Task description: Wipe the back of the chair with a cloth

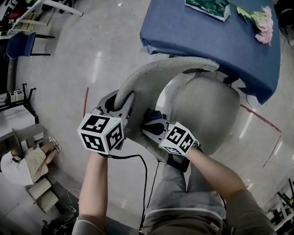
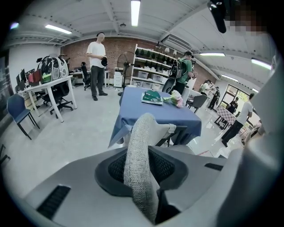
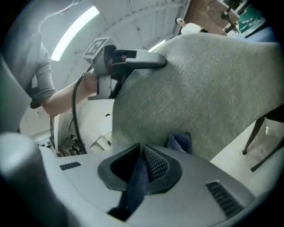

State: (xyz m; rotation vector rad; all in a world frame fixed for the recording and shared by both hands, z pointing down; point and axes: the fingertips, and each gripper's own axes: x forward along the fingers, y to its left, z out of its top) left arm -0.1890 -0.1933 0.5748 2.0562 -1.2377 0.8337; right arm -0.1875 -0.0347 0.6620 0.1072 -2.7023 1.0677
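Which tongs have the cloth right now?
The right tongs: shut on the dark blue cloth, at the grey chair back. The left tongs only clamp that back's top edge.

- chair (image 1: 202, 108) is set just before the table (image 1: 197, 36).
- book (image 1: 209, 8) and flowers (image 1: 262, 24) are laid on the table.
- cloth (image 3: 179, 142) is held against the chair's back.

Grey floor (image 1: 69, 69), blue-clothed table (image 1: 206, 36) — brick wall (image 2: 116, 48)
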